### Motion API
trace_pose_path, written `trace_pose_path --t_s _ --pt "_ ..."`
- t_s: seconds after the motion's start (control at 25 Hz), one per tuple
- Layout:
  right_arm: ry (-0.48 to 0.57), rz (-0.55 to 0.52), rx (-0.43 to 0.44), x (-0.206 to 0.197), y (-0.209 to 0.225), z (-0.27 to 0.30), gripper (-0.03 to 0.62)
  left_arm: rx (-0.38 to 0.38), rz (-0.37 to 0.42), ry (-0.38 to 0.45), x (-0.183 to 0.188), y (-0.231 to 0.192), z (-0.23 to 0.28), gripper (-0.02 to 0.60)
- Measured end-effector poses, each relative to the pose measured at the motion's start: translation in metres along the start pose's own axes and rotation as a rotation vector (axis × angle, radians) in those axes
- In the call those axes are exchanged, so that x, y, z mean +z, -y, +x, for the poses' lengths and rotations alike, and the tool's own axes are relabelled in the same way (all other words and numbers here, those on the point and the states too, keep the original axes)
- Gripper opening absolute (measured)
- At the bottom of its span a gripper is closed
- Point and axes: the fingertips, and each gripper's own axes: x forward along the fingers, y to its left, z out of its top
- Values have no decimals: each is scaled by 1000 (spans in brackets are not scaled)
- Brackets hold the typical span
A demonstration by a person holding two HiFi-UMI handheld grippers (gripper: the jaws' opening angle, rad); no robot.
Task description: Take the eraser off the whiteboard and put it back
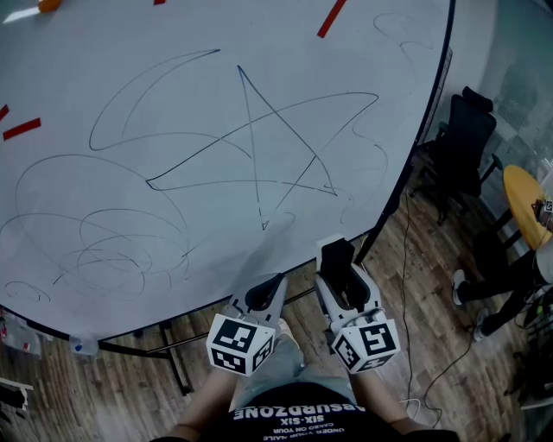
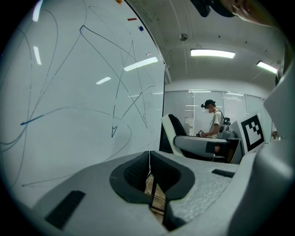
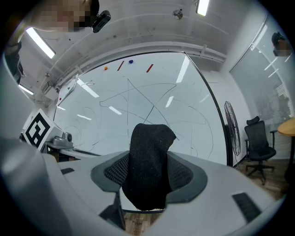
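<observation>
**Head view:** The whiteboard (image 1: pixel 173 104) fills the upper left. It is smooth glossy white with a thin dark frame. A thin pen star (image 1: pixel 259 147) sits mid-frame, with looping scribble at lower left. There are flat red strips (image 1: pixel 332 17) at the top and left, and the left one is cut by the frame edge.

The right gripper (image 1: pixel 339 278) is at lower centre, in grey moulded plastic. It is clamped on the eraser (image 1: pixel 336 255), a black block held off the board by its lower edge. The left gripper (image 1: pixel 270 289) is just to its left, and its jaws are hard to read here. Each gripper carries a checker-marked cube.

On the right are a plank wood floor (image 1: pixel 415 285) and a black office chair (image 1: pixel 467 142). A yellow round table (image 1: pixel 521 203) is cut by the right edge.

**Left gripper view:** The jaws are closed together. Their dark ribbed pads meet in a thin seam with nothing between them. The whiteboard curves over the left half. The right gripper's body and its marker cube (image 2: pixel 252 132) block the right side and are partly cut off. A person (image 2: pixel 213 120) stands far back, small. A ceiling light (image 2: pixel 213 54) is at the top.

**Right gripper view:** The eraser (image 3: pixel 148 161) looks fuzzy and knit-textured, with a rounded top. It stands upright between the pads, pressed from both sides. It hides the gap between the jaws and part of the star's lower lines. The whiteboard (image 3: pixel 184 101) is behind it, apart. The left gripper's cube (image 3: pixel 38 130) is at the left edge. The chair (image 3: pixel 258 143) is at right.
</observation>
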Motion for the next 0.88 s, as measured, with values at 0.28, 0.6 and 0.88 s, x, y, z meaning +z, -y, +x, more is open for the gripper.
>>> trace_pose_path --t_s 0.28,0.6,0.88 --pt "11 -2 3 5 1 1 238 1 -2 0 -1 0 1 11" --pt "45 -10 7 17 4 4 238 -1 3 -2 1 1 5 11" --pt "97 -26 8 37 9 8 238 -4 5 -5 2 2 9 11"
